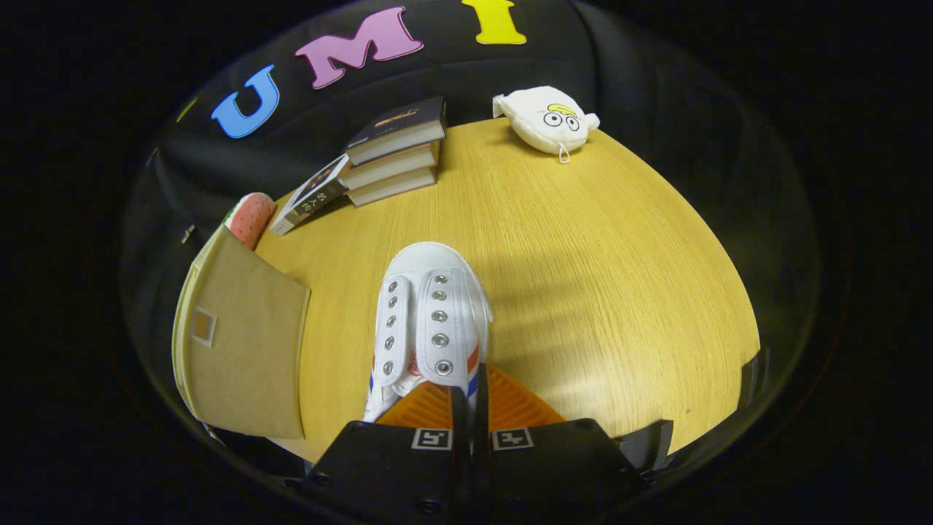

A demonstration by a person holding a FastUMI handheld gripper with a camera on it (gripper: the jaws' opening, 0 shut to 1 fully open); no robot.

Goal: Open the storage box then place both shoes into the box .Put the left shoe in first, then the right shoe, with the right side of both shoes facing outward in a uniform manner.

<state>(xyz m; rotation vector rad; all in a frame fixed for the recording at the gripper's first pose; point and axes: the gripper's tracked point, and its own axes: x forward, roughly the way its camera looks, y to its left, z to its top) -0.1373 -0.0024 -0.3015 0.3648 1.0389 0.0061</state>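
White shoe [430,321] sits centre-bottom of frame on the wooden table [598,277], toe pointing away, its heel end pinched between the gripper [470,408] fingers, which are nearly together, clamped on the shoe's rear edge. Looks like the carry-to-box step; which shoe, can't tell. Next move calls for swinging left to the tan storage box [240,343] at lower left and setting it in with the right side outward.

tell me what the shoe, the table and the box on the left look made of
Shoe: white canvas, matte, with metal eyelets; the gripper is shut on its side wall. Table: wood-grain top, likely laminate, light sheen. Storage box: tan, matte, probably fabric or cardboard.
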